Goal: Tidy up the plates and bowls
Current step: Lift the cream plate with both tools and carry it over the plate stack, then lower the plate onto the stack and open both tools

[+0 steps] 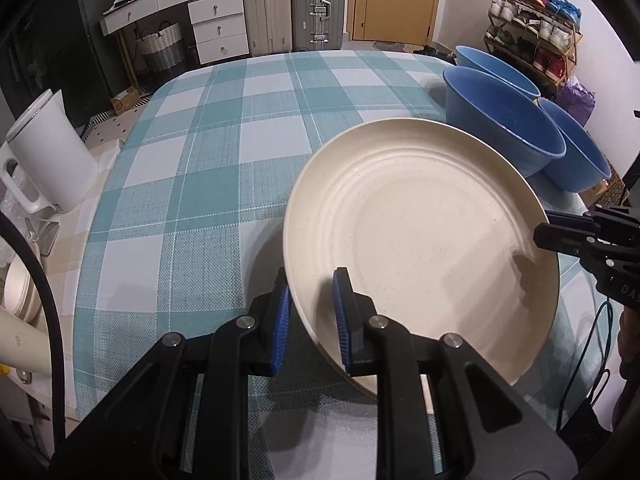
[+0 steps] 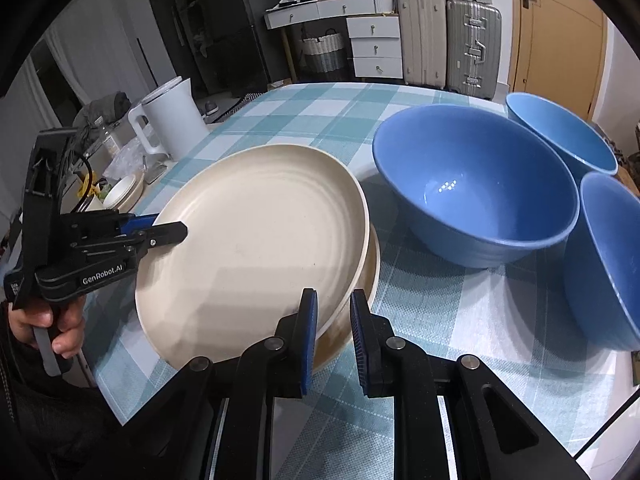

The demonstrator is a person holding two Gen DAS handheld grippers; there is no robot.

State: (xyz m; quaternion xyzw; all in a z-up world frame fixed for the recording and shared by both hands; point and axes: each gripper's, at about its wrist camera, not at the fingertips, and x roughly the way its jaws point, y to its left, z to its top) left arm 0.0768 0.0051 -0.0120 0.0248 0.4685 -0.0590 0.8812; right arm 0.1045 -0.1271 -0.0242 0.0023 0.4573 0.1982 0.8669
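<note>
Plate [image 2: 256, 236] — rim clamped both sides | bowls [image 2: 476, 184] just beside — cloth open far side

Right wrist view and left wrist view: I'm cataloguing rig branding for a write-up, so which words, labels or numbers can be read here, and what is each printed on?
"GenRobot.AI": white lettering on the side of the left gripper, seen in the right wrist view.
"DA": cut-off letters on the body of the right gripper, at the edge of the left wrist view.
Small label at the left gripper's rear end: too blurred to read.
Boxes above the suitcases: print too small to read.
</note>
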